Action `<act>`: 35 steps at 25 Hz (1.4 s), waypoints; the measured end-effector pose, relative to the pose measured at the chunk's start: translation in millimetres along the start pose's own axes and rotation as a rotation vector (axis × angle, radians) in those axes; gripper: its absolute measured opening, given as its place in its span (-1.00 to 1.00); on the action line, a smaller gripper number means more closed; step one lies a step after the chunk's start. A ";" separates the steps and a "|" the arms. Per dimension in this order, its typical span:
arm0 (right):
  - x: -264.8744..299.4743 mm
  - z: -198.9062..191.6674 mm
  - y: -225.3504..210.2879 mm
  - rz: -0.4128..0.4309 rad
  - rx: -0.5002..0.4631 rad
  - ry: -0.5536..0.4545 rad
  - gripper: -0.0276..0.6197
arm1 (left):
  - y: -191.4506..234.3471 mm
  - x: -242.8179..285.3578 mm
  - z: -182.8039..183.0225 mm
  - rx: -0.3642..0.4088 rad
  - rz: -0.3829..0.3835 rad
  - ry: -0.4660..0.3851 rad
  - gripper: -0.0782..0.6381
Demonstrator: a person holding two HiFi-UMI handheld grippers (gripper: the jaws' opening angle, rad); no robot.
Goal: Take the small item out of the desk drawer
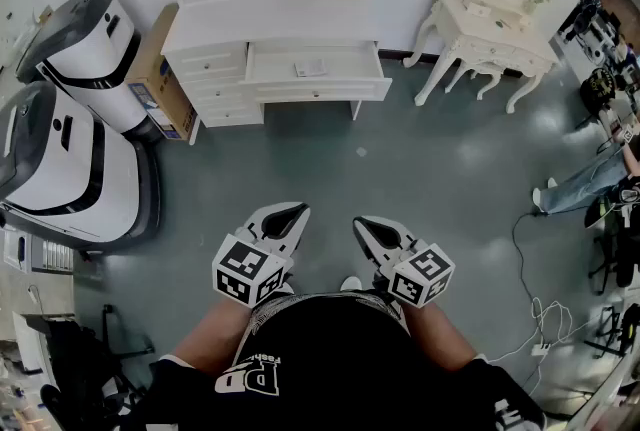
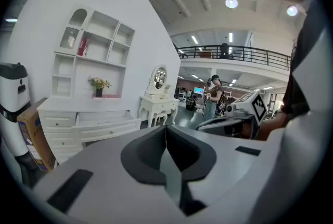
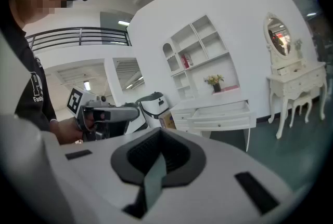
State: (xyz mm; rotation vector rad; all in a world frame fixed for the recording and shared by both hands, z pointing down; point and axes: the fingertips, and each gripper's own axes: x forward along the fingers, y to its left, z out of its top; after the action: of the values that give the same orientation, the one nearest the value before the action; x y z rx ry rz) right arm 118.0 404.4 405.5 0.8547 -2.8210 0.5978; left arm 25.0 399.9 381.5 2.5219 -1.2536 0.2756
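Note:
The white desk (image 1: 210,29) stands against the far wall, and its wide middle drawer (image 1: 370,71) is pulled open. A small flat pale item (image 1: 309,68) lies inside it. I hold both grippers close to my body, well short of the desk. My left gripper (image 1: 288,213) and right gripper (image 1: 364,225) both point toward the desk. In the left gripper view the left gripper (image 2: 166,137) has its jaws together with nothing between them. The right gripper (image 3: 159,140) is likewise shut and empty in its own view, where the open drawer (image 3: 221,112) shows far ahead.
Two large white-and-grey machines (image 1: 85,49) (image 1: 60,169) stand at the left, with a cardboard box (image 1: 160,69) beside the desk. A white dressing table (image 1: 490,29) with an oval mirror stands at the right. Cables (image 1: 535,314) and a seated person's legs (image 1: 585,184) are at the far right.

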 end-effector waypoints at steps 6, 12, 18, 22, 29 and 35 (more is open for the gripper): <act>-4.7 -2.1 1.6 0.000 -0.002 -0.002 -0.90 | -6.2 1.6 -3.8 0.044 0.012 0.011 -0.74; -6.2 -5.1 5.4 -0.002 0.003 -0.008 -0.90 | -8.1 -3.1 -6.5 0.042 0.007 0.015 -0.74; -7.2 1.6 6.0 -0.045 0.028 -0.045 -0.89 | -4.3 -7.7 -7.9 0.040 0.005 0.014 -0.74; -2.4 0.8 16.1 -0.020 0.015 -0.057 -0.89 | 9.2 -11.6 -9.6 0.045 0.030 0.013 -0.74; 10.3 -12.2 34.1 -0.012 0.001 -0.022 -0.89 | 21.3 -26.1 -24.8 -0.033 0.010 0.008 -0.74; 26.0 -17.2 40.8 -0.074 0.061 -0.030 -0.89 | 45.0 -48.5 -27.9 -0.037 0.009 0.011 -0.74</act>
State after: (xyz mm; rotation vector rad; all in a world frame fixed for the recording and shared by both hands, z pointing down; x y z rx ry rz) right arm 73.9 429.4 413.8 0.9827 -2.7966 0.6694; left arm -41.1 420.2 401.3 2.4811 -1.2546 0.2653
